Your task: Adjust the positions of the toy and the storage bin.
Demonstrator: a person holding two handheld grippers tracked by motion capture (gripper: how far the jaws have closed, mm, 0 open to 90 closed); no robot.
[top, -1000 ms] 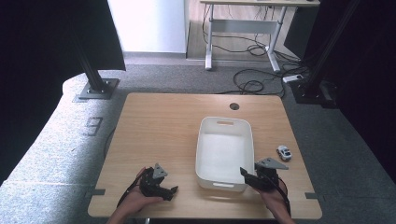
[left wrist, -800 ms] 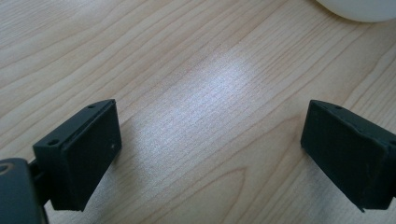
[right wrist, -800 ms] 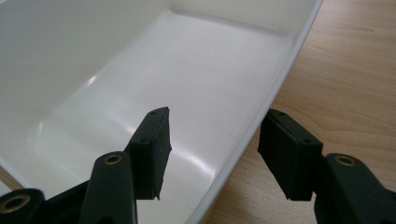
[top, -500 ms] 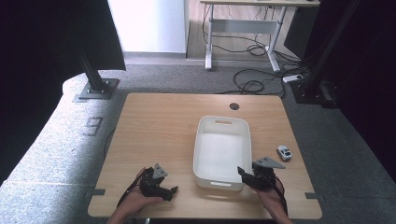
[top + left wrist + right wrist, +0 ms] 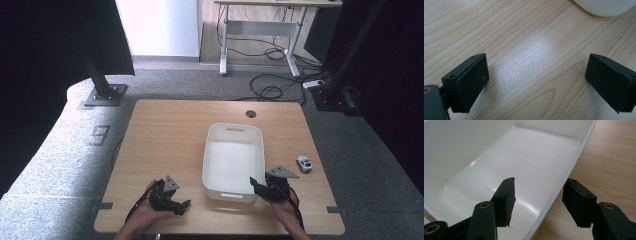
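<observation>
White tub, right jaws straddling its wall

White plastic tub point(image 5: 233, 161) sits a bit right of centre on the wooden table point(image 5: 165, 135), long axis running away from you, handle slots at the near and far ends. It's empty as far as I can see.

Your right gripper point(image 5: 258, 187) is the one that matters here. It's at the tub's near right corner, and in the right gripper view the tub's long right wall point(image 5: 564, 182) runs up between the two jaws: one jaw inside over the white floor, the other outside over the wood. Jaws are partly open with clear gaps both sides of the rim, so you've got nothing pinched yet. Since the wall runs lengthwise away from you, it looks like the closing direction is already square across it. I'd guess you just need to squeeze, maybe after dropping a touch lower so the pads catch more than the lip.

Your left gripper point(image 5: 176, 206) is parked on bare table left of the tub's near end, close but apart from it. In the left gripper view its jaws are spread wide with only wood grain between them, and just a curve of the tub point(image 5: 604, 6) peeks in at the top edge. So the right hand is clearly the nearer one.

Little toy car point(image 5: 303, 163) sits off to the right of the tub, near your right gripper but not touching anything
</observation>
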